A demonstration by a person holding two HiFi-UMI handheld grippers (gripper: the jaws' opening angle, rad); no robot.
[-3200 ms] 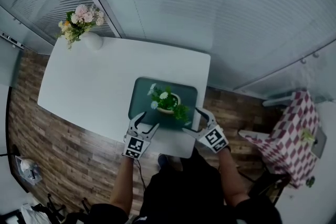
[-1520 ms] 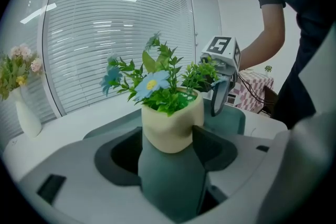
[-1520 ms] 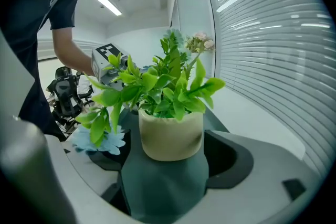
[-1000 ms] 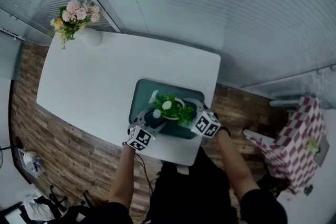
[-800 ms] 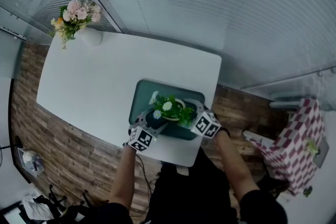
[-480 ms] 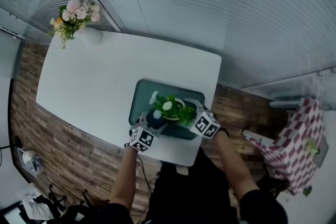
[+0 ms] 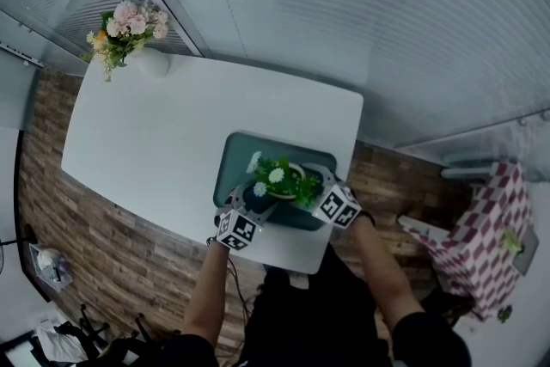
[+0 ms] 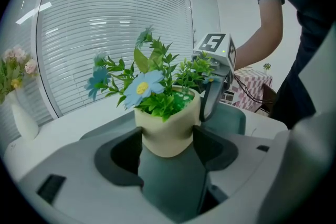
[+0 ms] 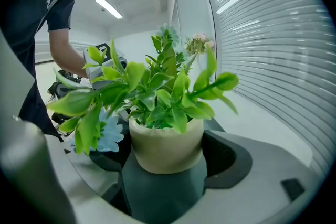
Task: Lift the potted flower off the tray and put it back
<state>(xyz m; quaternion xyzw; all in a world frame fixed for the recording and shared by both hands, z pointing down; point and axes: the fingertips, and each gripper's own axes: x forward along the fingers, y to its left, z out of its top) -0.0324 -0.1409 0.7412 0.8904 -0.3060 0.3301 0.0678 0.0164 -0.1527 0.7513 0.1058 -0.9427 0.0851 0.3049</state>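
A potted flower, a cream pot (image 7: pixel 286 182) with green leaves and pale blue blooms, stands over the dark teal tray (image 7: pixel 235 154) on the white table. My left gripper (image 7: pixel 251 200) holds the pot (image 8: pixel 167 131) from the left, both jaws pressed on its sides. From the right, my right gripper (image 7: pixel 313 190) is shut on the same pot (image 9: pixel 165 147). The other gripper's finger (image 8: pixel 211 98) shows behind the pot in the left gripper view. Whether the pot's base touches the tray I cannot tell.
A white vase of pink flowers (image 7: pixel 131 28) stands at the table's far left corner. The table's front edge (image 7: pixel 284 258) lies just behind both grippers. Slatted blinds (image 7: pixel 344 13) run behind the table; a checked cloth (image 7: pixel 477 228) sits off to the right.
Three seconds ago both grippers stood open at the tray's front edge, apart from the pot. They have since closed in around the pot; in the last second they barely shifted.
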